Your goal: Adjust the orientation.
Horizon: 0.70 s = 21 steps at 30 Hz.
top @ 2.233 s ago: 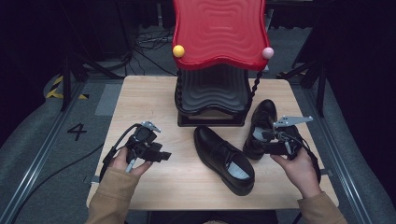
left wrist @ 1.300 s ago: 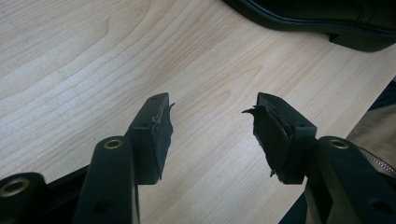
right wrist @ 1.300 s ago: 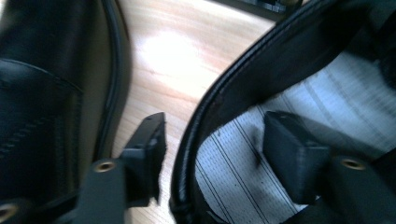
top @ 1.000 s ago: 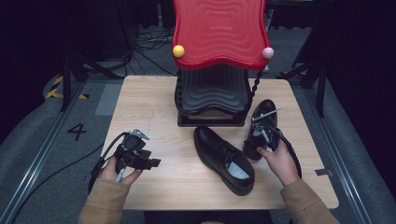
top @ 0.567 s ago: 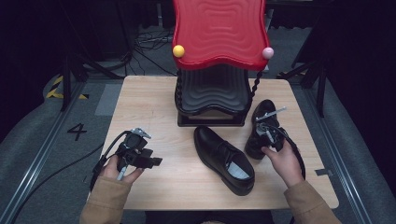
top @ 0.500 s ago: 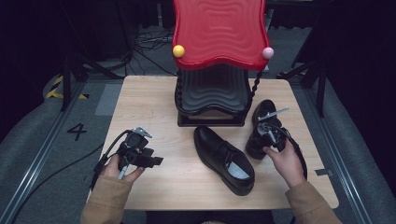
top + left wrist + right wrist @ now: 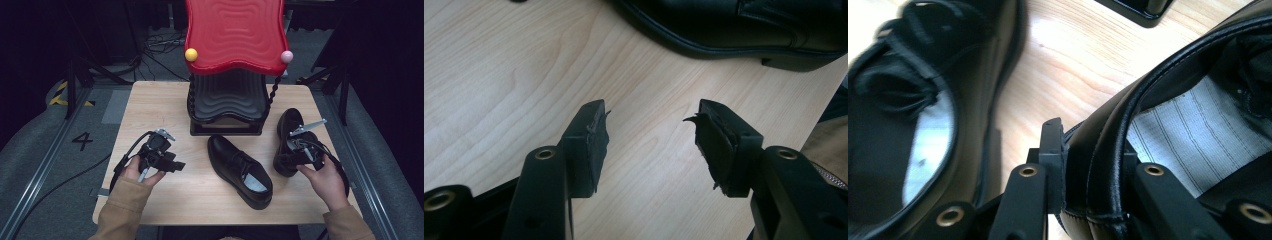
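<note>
Left hand-held gripper (image 7: 172, 165): jaws apart, nothing between them, low over the worktop (image 7: 150, 105) | middle: black dress shoe (image 7: 240, 170) lay on the worktop before the red-topped rack (image 7: 232, 35) | right hand-held gripper (image 7: 1088, 165): jaws had just been closing, clamped on the heel rim of the second black shoe (image 7: 290, 135), right of the first.

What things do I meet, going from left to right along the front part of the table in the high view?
Left gripper → black shoe lying mid-table → second black shoe, its heel rim clamped by the right gripper.
</note>
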Tool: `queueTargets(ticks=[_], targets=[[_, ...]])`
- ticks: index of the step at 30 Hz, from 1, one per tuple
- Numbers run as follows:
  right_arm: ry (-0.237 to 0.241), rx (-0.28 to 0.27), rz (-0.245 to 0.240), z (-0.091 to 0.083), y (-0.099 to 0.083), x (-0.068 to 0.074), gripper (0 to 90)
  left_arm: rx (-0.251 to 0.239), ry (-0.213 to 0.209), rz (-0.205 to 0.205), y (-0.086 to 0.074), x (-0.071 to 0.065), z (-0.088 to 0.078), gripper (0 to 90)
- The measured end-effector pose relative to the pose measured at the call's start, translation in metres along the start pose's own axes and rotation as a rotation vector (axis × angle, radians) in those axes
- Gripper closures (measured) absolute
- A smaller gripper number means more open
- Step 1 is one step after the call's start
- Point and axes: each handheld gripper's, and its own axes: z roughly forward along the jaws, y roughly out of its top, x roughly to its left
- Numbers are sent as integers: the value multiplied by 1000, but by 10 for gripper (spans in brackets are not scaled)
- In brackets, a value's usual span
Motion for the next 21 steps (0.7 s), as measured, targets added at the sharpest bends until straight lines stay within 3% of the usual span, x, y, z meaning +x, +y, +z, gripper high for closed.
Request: queueTargets(ticks=[3,8,11,15,21], targets=[[11,-4,-26,-7,-2,4,752,5,-3,9,5,-1,3,469],[53,7,-151,-25,-10,21,746,9,-18,24,14,-2,7,469],[66,22,-207,-29,-13,28,745,11,-22,33,18,-2,9,469],[91,37,-234,-32,-16,32,745,11,-26,38,21,-3,11,469],[145,109,-342,-29,-24,38,742,14,-30,45,24,-3,13,469]])
